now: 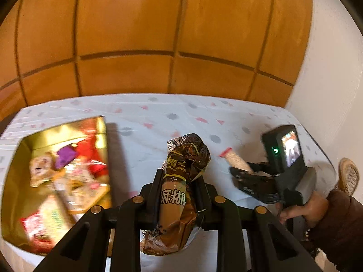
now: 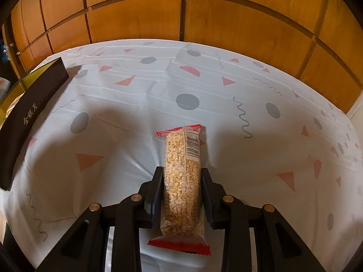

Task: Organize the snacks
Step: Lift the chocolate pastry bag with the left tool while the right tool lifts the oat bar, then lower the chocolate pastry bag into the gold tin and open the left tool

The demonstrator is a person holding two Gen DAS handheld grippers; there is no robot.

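My left gripper (image 1: 178,176) is shut on a brown foil snack packet (image 1: 181,181) and holds it above the table, to the right of a gold-lined box (image 1: 25,140) with several wrapped snacks inside. My right gripper (image 2: 182,174) is shut on a clear, red-ended grain bar (image 2: 182,181) low over the tablecloth. In the left wrist view the right gripper (image 1: 240,171) shows at the right with that bar (image 1: 236,162), held by a hand (image 1: 304,210).
A white tablecloth (image 2: 140,86) with grey dots and red triangles covers the table. The box's dark outer wall (image 2: 29,113) stands at the left in the right wrist view. Wooden panels (image 1: 136,34) rise behind the table, and a white wall (image 1: 329,68) at the right.
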